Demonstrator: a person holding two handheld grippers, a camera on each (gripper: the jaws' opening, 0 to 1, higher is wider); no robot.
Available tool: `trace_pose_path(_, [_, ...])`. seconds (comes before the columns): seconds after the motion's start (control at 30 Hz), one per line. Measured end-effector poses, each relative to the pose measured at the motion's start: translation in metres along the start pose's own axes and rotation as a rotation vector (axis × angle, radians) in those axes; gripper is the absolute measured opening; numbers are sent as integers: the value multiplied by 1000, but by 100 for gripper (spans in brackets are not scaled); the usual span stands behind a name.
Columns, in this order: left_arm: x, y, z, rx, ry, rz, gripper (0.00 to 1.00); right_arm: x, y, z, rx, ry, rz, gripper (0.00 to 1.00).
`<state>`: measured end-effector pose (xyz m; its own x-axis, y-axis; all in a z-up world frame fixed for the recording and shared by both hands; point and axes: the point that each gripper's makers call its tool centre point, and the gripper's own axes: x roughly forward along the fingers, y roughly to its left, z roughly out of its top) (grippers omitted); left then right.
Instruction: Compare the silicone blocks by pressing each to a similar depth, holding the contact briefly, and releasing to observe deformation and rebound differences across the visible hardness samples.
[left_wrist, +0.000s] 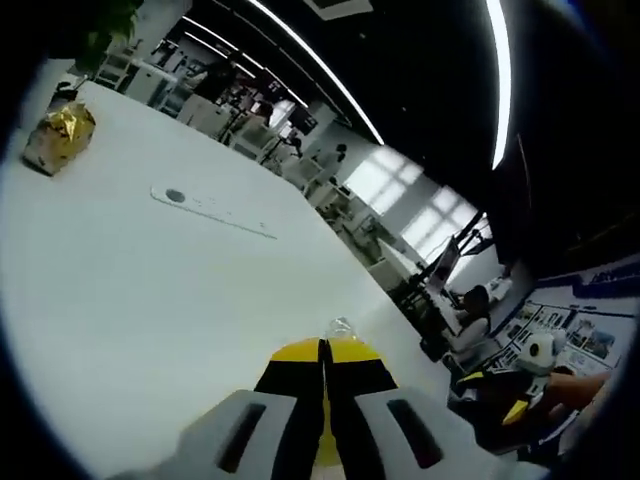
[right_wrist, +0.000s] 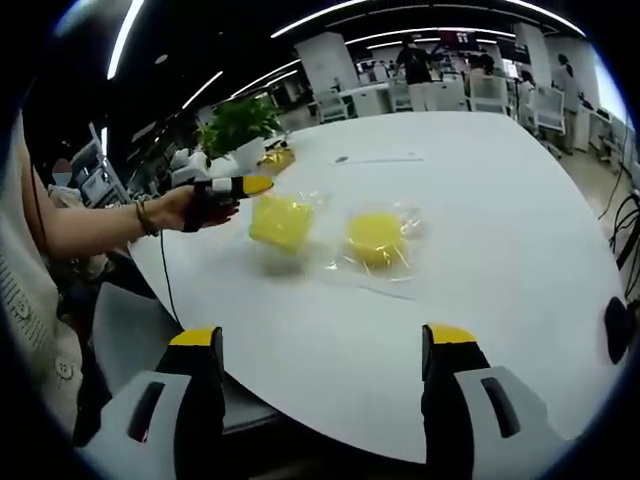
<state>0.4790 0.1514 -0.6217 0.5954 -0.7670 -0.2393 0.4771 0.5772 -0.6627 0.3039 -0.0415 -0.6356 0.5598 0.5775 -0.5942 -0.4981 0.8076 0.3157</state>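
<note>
Two yellow silicone blocks lie in clear bags on the white table (right_wrist: 480, 230): a square block (right_wrist: 280, 222) and, to its right, a round block (right_wrist: 375, 237). A person's hand holds my left gripper (right_wrist: 250, 185) just left of the square block's bag, its yellow tips close to the bag's edge. In the left gripper view its jaws (left_wrist: 323, 345) are pressed together, with a small clear bit (left_wrist: 340, 325) just past the tips. My right gripper (right_wrist: 322, 345) hangs over the table's near edge, well short of the blocks, jaws wide apart with nothing between them.
A gold foil packet (left_wrist: 60, 135) and a thin white strip (left_wrist: 210, 210) lie far across the table. A potted plant (right_wrist: 235, 120) stands behind the left gripper. A dark object (right_wrist: 618, 325) sits at the table's right edge. Office desks and people are beyond.
</note>
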Motion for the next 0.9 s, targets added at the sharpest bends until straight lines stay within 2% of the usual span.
trace_pose_path(0.2, [7, -26, -9, 40, 50, -45, 0, -6, 3, 2, -8, -29, 10, 75])
trace_pose_path(0.53, [10, -56, -14, 79, 84, -80, 0, -16, 5, 8, -15, -82, 24, 75])
trace_pose_path(0.73, [6, -72, 0, 102, 71, -81, 0, -23, 8, 21, -42, -119, 39, 77])
trace_pose_path(0.9, [-2, -93, 17, 145, 49, -88, 0, -28, 10, 37, -90, -143, 66, 78])
